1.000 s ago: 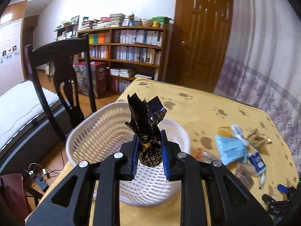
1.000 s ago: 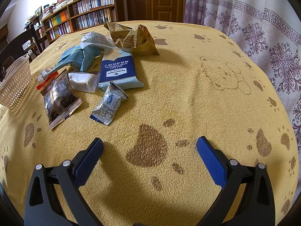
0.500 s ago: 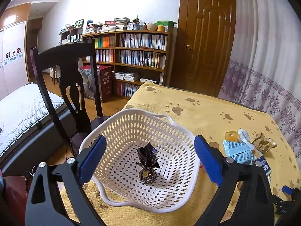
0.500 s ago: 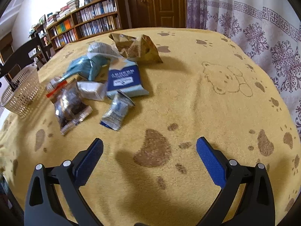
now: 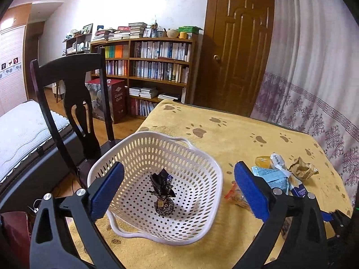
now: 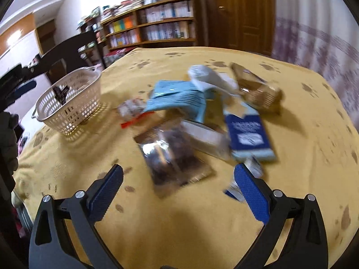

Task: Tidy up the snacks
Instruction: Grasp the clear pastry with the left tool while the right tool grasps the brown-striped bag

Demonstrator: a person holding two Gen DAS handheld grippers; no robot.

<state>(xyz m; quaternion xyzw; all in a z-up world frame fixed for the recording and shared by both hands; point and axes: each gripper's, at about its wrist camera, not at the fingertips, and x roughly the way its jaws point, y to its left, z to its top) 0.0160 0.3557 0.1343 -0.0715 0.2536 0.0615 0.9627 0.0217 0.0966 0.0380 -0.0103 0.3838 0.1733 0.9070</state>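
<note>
A white perforated basket (image 5: 199, 157) sits near the table's left edge, with a dark gold-patterned wrapped sweet (image 5: 162, 196) lying inside it. My left gripper (image 5: 178, 189) hangs open above the basket, empty. In the right wrist view, which is blurred by motion, my right gripper (image 6: 178, 189) is open over the yellow cloth, just in front of a clear packet of dark snacks (image 6: 172, 154). Behind that packet lie a dark blue packet (image 6: 246, 134), a light blue packet (image 6: 177, 99), a white wrapper (image 6: 211, 78) and a brown bag (image 6: 255, 87). The basket (image 6: 69, 109) stands at the left.
A yellow paw-print tablecloth (image 5: 235, 134) covers the table. A dark wooden chair (image 5: 71, 103) stands against the table's left edge beside the basket. A bookshelf (image 5: 154, 67), a door (image 5: 237, 51) and curtains (image 5: 314, 67) lie beyond. The snack pile (image 5: 278, 174) lies right of the basket.
My left gripper opened, dropped the wrapped sweet into the basket and drew back upward. My right gripper, open throughout, swung left toward the snack pile.
</note>
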